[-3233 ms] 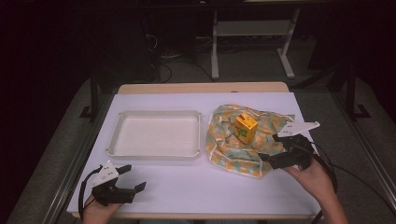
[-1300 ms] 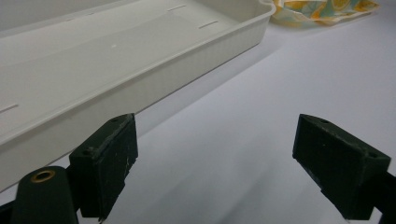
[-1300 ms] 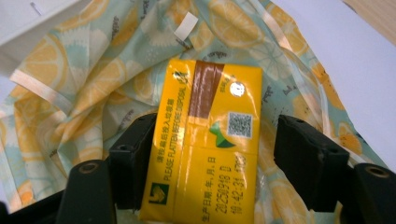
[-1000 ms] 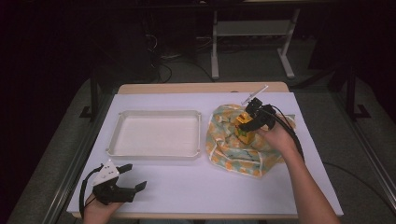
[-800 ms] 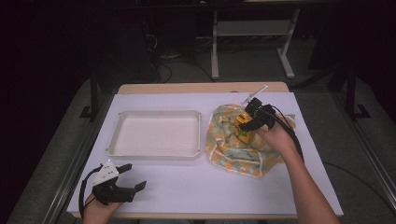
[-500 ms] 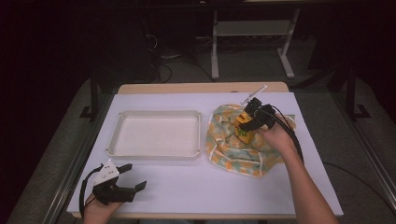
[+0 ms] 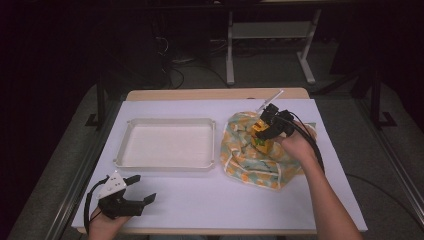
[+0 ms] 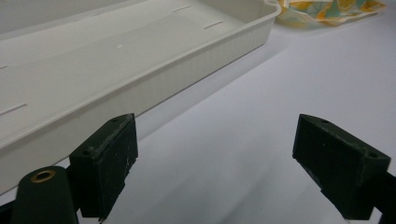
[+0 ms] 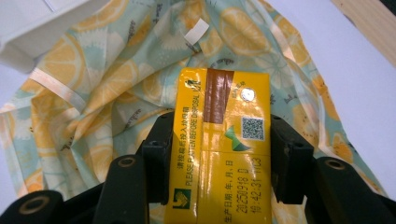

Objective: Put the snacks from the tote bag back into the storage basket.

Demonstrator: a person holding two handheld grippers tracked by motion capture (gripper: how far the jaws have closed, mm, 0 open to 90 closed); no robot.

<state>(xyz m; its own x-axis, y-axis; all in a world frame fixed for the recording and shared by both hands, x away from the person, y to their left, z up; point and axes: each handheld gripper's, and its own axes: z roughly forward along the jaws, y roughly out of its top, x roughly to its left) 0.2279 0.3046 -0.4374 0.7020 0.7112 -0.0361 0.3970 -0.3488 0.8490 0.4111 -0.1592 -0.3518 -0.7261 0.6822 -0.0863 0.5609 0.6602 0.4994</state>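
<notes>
Whereas a few seconds earlier the right gripper [image 7: 266, 131] lay beside the lemon-print cloth [image 7: 245, 160], its jaws now press both flanks of the yellow carton [image 9: 223, 154], which stands on the cloth at 3 o'clock from the white tray [image 7: 125, 160]. Grasp secured; a lift probably follows. Left gripper [image 7: 136, 192], jaws wide and holding nothing, rests at the table's 7 o'clock corner.
</notes>
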